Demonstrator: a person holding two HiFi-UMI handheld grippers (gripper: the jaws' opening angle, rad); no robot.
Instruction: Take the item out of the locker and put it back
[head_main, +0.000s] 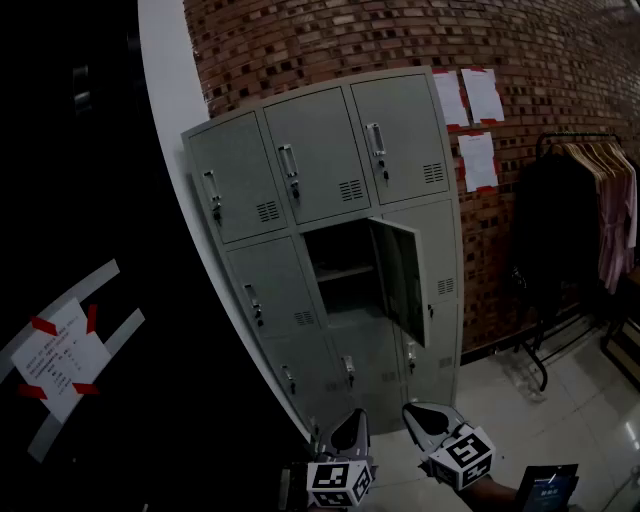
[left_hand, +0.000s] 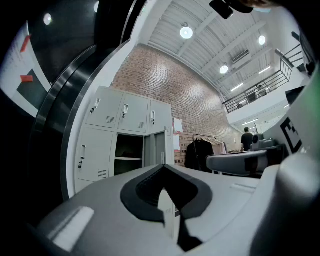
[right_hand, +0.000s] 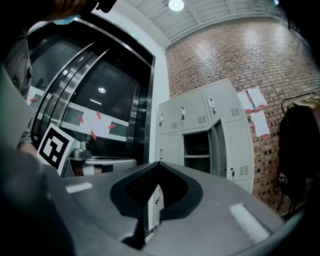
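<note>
A grey locker cabinet (head_main: 330, 190) stands against the brick wall. Its middle compartment (head_main: 343, 268) is open, with the door (head_main: 400, 282) swung out to the right. The inside is dark and holds a shelf; I can make out no item in it. The same open compartment (left_hand: 128, 156) shows in the left gripper view and again, as the open locker (right_hand: 196, 152), in the right gripper view. My left gripper (head_main: 350, 428) and right gripper (head_main: 425, 415) are low at the frame's bottom, well short of the cabinet. Both the left gripper (left_hand: 163, 167) and the right gripper (right_hand: 159, 163) are shut and hold nothing.
A dark glass wall with a taped paper note (head_main: 60, 360) fills the left. Paper sheets (head_main: 478, 160) hang on the brick right of the cabinet. A clothes rack (head_main: 590, 220) with garments stands at the right. A dark flat object (head_main: 548, 490) shows at the bottom right.
</note>
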